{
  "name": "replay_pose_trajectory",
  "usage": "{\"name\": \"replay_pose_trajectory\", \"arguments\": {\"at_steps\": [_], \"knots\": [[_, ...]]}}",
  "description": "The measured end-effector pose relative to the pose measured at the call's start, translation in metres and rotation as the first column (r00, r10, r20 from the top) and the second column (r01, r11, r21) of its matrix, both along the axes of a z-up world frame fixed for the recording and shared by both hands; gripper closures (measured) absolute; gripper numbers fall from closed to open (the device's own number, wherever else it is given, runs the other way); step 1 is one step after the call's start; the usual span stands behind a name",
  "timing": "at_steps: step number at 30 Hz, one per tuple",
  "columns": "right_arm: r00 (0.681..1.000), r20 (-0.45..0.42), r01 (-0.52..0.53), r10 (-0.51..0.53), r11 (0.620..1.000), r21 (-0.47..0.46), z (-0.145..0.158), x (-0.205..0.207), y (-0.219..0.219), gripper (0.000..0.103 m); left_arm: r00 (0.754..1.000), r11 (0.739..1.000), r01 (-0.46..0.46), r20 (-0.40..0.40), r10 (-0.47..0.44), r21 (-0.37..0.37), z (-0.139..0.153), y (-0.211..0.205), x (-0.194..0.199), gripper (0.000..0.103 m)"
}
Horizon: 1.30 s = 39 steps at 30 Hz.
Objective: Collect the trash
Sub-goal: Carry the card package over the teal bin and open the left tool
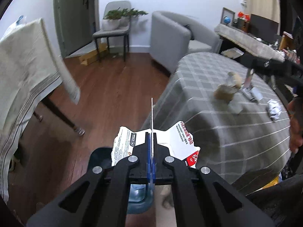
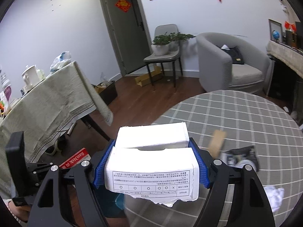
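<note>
Here, left gripper [image 1: 151, 141] clamped tight on torn, flat card packaging [image 1: 157, 143] — glossy white with red corner, held edge-on over wood floor beside round table [image 1: 217, 132] in grey checked cloth. Right gripper [image 2: 151, 162] grips white rectangular carton [image 2: 151, 162] — ragged paper flap, printed grid — between blue ribbed pads [image 2: 102, 168]. Crumpled scraps [image 1: 273, 109] lie on cloth.

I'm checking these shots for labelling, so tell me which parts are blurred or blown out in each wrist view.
Left wrist view: the trash on the checked table is motion-smeared, the torn card packaging in the left gripper stays sharp. Right wrist view: the white box in the right gripper glares almost featureless on top, and the brown scrap beside it is blurred.
</note>
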State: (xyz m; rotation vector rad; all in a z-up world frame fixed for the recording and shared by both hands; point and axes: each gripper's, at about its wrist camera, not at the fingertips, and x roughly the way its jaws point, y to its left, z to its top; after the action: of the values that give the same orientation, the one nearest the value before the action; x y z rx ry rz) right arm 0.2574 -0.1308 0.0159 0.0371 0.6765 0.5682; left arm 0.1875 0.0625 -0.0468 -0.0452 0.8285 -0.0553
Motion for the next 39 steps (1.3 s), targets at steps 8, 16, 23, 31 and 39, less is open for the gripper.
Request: {"name": "replay_pose_trajectory", "arguments": {"at_steps": [8,16,23,31,39], "knots": [[0.995,-0.038,-0.089,0.088,0.996,-0.008,-0.015,-0.005,0.061,0.027,0.993,0.999,-0.041,-0.107,0.042,0.006,-0.045,0.046,-0.001,0.101],[0.981,-0.114,-0.162,0.158,0.987,-0.025,-0.042,-0.006,0.116,0.027,0.98,0.996,-0.084,-0.183,0.08,-0.015,-0.085,0.08,-0.001,0.101],[0.961,-0.199,-0.205,0.19,0.977,-0.056,-0.069,-0.002,0.152,0.027,0.963,0.991,-0.121,-0.248,0.104,-0.055,-0.11,0.115,-0.007,0.101],[0.942,-0.276,-0.224,0.194,0.971,-0.085,-0.1,0.001,0.177,0.027,0.94,0.98,-0.14,-0.33,0.086,-0.142,-0.132,0.13,-0.006,0.101],[0.924,-0.334,-0.244,0.187,0.959,-0.14,-0.129,0.002,0.197,0.027,0.935,0.98,-0.146,-0.343,0.092,-0.136,-0.137,0.136,-0.013,0.074]]}}
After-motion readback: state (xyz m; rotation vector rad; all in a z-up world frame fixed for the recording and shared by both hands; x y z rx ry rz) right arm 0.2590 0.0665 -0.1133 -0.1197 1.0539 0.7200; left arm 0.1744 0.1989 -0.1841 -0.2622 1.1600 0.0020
